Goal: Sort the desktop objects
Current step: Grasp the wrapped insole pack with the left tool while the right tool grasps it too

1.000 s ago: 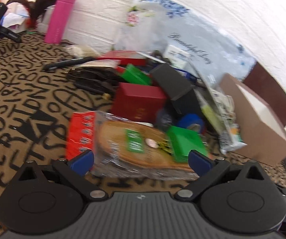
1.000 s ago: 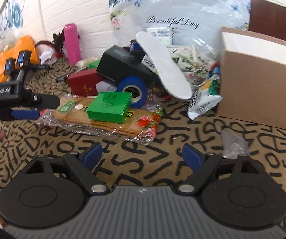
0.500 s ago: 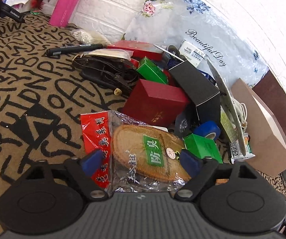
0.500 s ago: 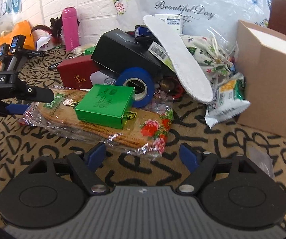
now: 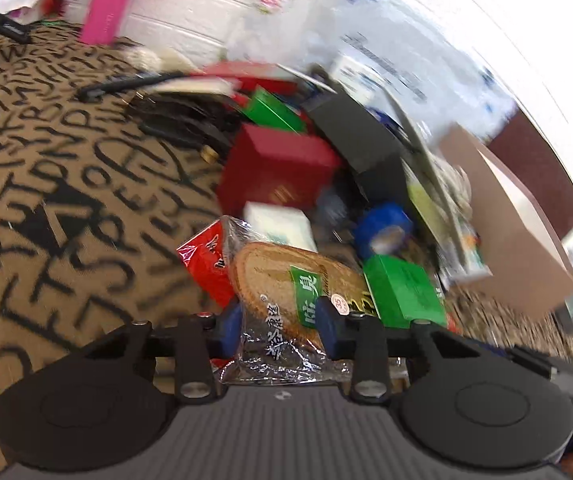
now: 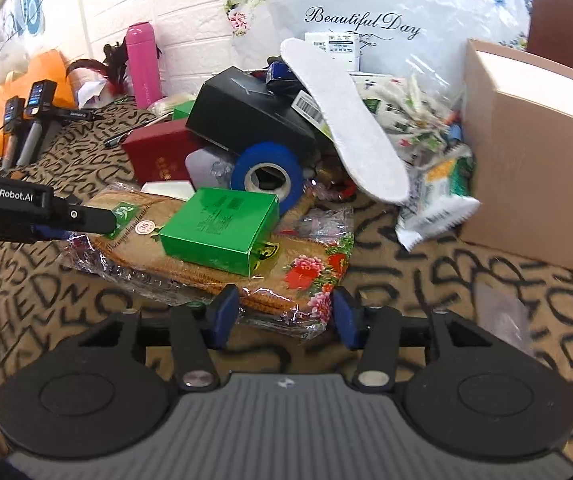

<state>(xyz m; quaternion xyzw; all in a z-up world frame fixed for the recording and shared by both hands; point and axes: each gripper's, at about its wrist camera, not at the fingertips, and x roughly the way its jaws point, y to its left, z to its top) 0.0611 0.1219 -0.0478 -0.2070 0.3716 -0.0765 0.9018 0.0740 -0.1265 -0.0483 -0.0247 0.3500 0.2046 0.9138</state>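
Left wrist | left gripper (image 5: pixel 278 326) jaws closing, insole packet (image 5: pixel 286 280) between | right gripper (image 6: pixel 284 314) jaws narrowing around packet's other end, for two-handed lift

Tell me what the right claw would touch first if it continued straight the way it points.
Probably the flowered end of the plastic-wrapped insole pack, which already lies between its fingers; the green box on the pack comes next.

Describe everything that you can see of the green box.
The green box is a small flat carton, seemingly glossy cardboard, with dark print on top and a gold mark on one end. It looks closed. It lies flat on the wrapped insoles, in front of the blue tape roll. Neither gripper touches it.
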